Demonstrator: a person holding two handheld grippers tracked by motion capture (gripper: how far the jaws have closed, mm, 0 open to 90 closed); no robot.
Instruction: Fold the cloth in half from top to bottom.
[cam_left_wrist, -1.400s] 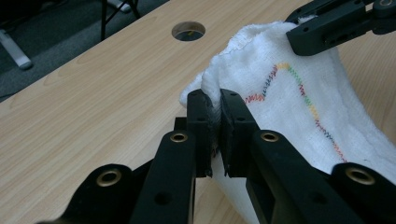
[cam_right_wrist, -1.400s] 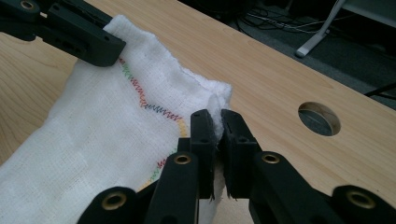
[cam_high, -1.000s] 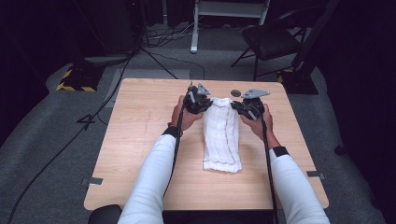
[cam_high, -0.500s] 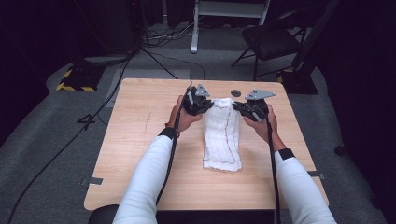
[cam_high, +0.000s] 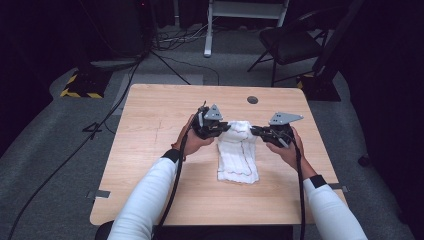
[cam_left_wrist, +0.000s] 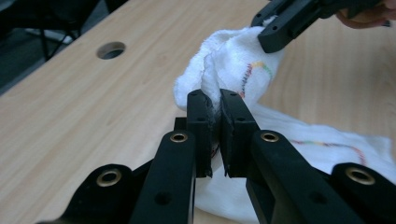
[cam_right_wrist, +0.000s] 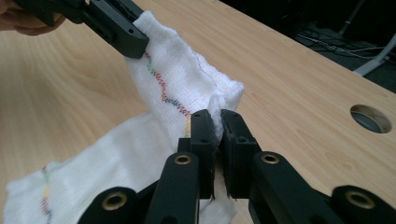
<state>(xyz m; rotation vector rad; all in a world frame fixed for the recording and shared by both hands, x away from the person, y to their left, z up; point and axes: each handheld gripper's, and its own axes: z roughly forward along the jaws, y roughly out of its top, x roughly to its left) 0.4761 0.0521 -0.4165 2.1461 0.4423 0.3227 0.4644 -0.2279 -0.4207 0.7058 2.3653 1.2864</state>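
Observation:
A white cloth (cam_high: 237, 155) with coloured stitching lies lengthwise on the wooden table (cam_high: 150, 150), its far end lifted. My left gripper (cam_high: 227, 128) is shut on the far left corner of the cloth (cam_left_wrist: 233, 65), the fabric pinched between its jaws. My right gripper (cam_high: 253, 131) is shut on the far right corner of the cloth (cam_right_wrist: 187, 88). The two grippers face each other across the raised end, close together. In the left gripper view the other gripper (cam_left_wrist: 289, 23) clamps the cloth farther off; in the right gripper view the other gripper (cam_right_wrist: 116, 28) does likewise.
A round hole (cam_high: 252, 100) sits in the table top beyond the grippers. Bare wood lies to the left and near the front edge. A chair (cam_high: 292, 45), cables and a stand are on the floor behind the table.
Both grippers have drawn toward me with the cloth's far end, folding it back over itself. The flat part of the cloth looks shorter.

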